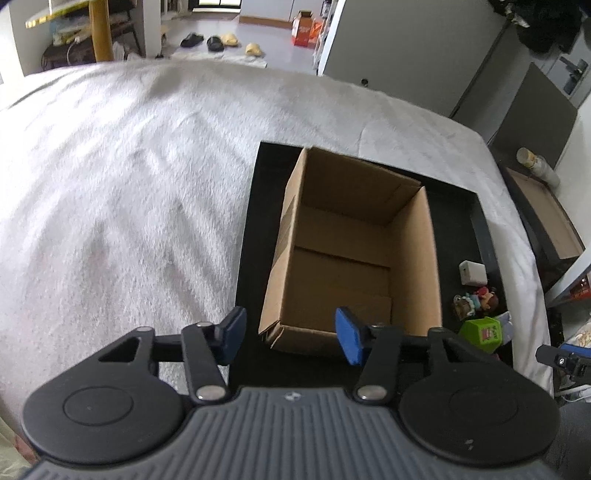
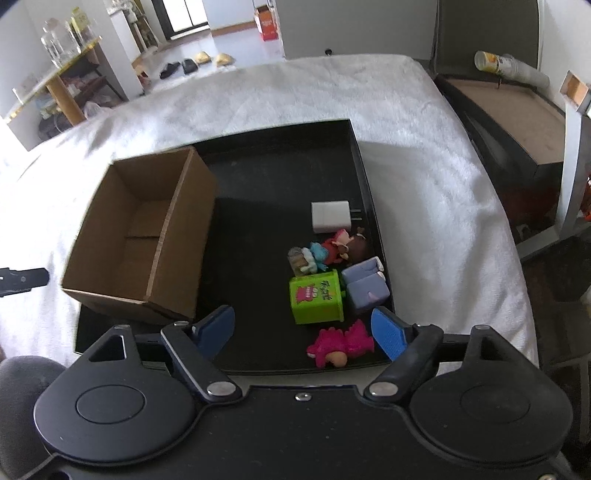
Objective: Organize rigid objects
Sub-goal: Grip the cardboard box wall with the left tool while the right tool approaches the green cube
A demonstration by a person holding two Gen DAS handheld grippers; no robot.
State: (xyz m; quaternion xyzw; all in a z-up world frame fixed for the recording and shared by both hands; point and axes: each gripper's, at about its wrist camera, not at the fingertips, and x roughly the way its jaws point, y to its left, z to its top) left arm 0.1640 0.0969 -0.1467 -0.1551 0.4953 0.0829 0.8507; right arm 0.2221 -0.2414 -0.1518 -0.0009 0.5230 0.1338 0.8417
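An open, empty cardboard box (image 1: 354,243) (image 2: 144,229) stands on the left part of a black tray (image 1: 480,218) (image 2: 266,173). At the tray's right side lie a white charger (image 2: 331,216) (image 1: 471,273), small doll figures (image 2: 332,251) (image 1: 476,301), a green cube (image 2: 317,296) (image 1: 484,332), a lavender block toy (image 2: 365,284) and a pink plush figure (image 2: 341,345). My left gripper (image 1: 291,338) is open and empty above the box's near edge. My right gripper (image 2: 306,330) is open and empty just above the pink figure and the green cube.
The tray sits on a white fluffy cover (image 1: 129,184) (image 2: 424,155). A dark side table with a cardboard sheet and a tipped can (image 2: 495,62) stands to the right. Shoes (image 1: 207,40) and an orange box (image 1: 304,27) lie on the far floor.
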